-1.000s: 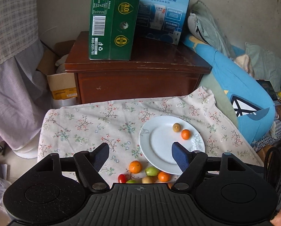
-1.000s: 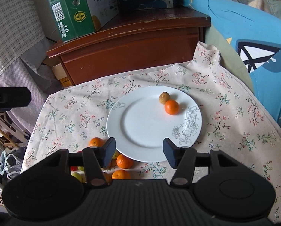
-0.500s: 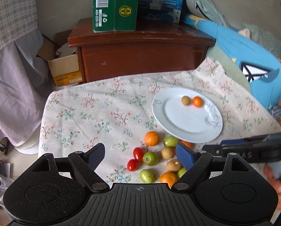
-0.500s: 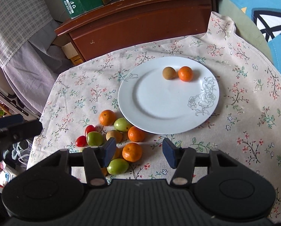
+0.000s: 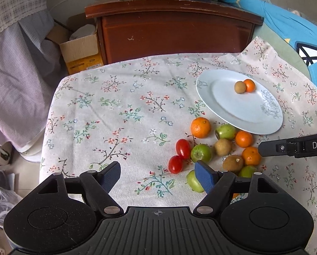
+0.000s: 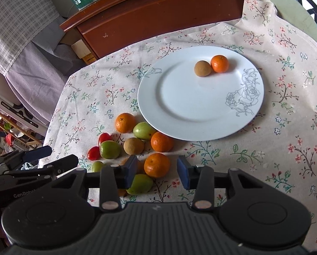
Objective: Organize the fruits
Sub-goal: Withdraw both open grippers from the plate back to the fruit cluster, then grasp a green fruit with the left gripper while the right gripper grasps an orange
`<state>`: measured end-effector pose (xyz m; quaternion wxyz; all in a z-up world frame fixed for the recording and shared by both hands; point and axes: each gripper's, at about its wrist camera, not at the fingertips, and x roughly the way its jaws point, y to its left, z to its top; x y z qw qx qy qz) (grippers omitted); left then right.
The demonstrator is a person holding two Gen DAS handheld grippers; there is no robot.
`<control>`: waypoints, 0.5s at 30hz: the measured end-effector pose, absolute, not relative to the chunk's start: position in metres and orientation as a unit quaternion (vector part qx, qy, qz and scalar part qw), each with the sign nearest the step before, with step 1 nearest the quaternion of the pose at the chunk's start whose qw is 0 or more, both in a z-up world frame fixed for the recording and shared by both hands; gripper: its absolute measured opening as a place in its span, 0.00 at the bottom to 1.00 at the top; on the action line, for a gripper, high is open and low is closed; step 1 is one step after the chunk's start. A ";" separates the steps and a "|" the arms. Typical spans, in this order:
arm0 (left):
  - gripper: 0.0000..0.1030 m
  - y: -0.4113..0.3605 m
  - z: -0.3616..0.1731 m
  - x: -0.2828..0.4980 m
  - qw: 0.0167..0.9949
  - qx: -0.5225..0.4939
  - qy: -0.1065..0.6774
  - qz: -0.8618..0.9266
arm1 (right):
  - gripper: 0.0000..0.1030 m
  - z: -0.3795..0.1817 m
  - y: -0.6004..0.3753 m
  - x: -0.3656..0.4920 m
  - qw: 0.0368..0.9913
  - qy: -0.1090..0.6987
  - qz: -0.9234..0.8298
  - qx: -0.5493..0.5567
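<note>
Where fruit crowds plate: bare tablecloth leftward.

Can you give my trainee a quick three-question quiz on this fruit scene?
1. True or false: the white plate holds exactly two fruits.
2. Which fruit lies between the right tongs?
A. a cherry tomato
B. a mandarin
C. a kiwi
3. Fill in: the two cherry tomatoes lie on the floral ____, not on the plate.

Key
1. True: a brown kiwi-like fruit and a small mandarin, touching.
2. B: the mandarin sits between the closing pads, not yet gripped.
3. Tablecloth.
</note>
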<state>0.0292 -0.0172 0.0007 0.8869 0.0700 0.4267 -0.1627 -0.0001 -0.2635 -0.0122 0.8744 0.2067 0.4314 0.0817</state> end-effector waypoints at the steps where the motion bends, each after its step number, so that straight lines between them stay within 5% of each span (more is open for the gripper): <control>1: 0.72 -0.019 -0.002 0.031 0.885 0.070 0.431 -0.162 | 0.41 -0.014 -0.264 0.000 0.873 0.433 0.080 0.210; 9: 0.52 -0.028 -0.013 0.042 0.877 0.067 0.445 -0.167 | 0.41 -0.018 -0.261 0.004 0.867 0.440 0.085 0.219; 15: 0.48 -0.027 -0.018 0.049 0.878 0.051 0.444 -0.171 | 0.41 -0.025 -0.252 0.007 0.866 0.448 0.080 0.206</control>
